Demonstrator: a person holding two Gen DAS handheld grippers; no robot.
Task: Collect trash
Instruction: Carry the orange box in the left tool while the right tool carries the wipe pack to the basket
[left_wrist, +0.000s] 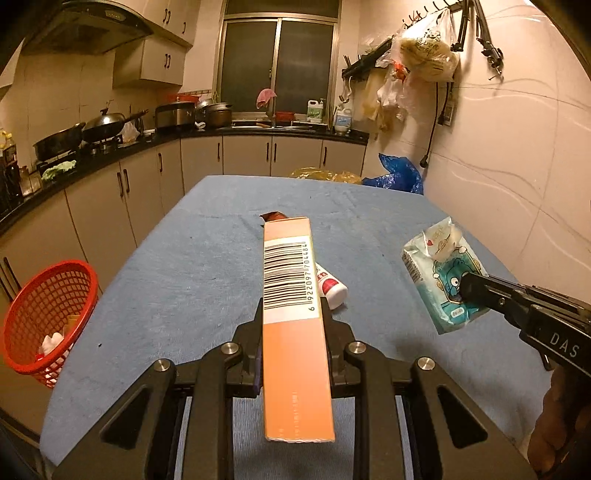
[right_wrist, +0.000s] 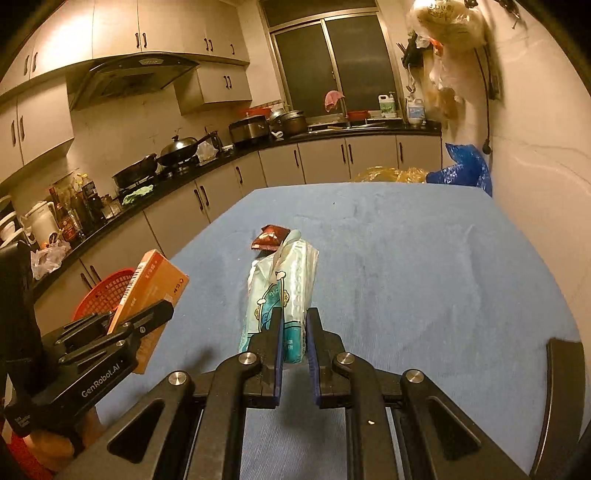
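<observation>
My left gripper (left_wrist: 291, 306) is shut on a long orange box (left_wrist: 291, 332) with a barcode, held above the blue-clothed table (left_wrist: 184, 280). The box also shows in the right wrist view (right_wrist: 155, 284). My right gripper (right_wrist: 294, 321) is shut on a pale blue tissue packet (right_wrist: 280, 288), lifted above the cloth; the packet also shows in the left wrist view (left_wrist: 443, 273). A white tube with a red label (left_wrist: 332, 288) lies on the table under the box. A dark red wrapper (right_wrist: 269, 236) lies farther back. A red mesh basket (left_wrist: 48, 314) stands left of the table with some trash inside.
Kitchen counters (left_wrist: 110, 155) with pans and pots run along the left and back. A tiled wall (left_wrist: 517, 166) borders the table's right side. Yellow and blue plastic bags (left_wrist: 399, 173) sit beyond the table's far edge. A dark chair back (right_wrist: 565, 387) stands at right.
</observation>
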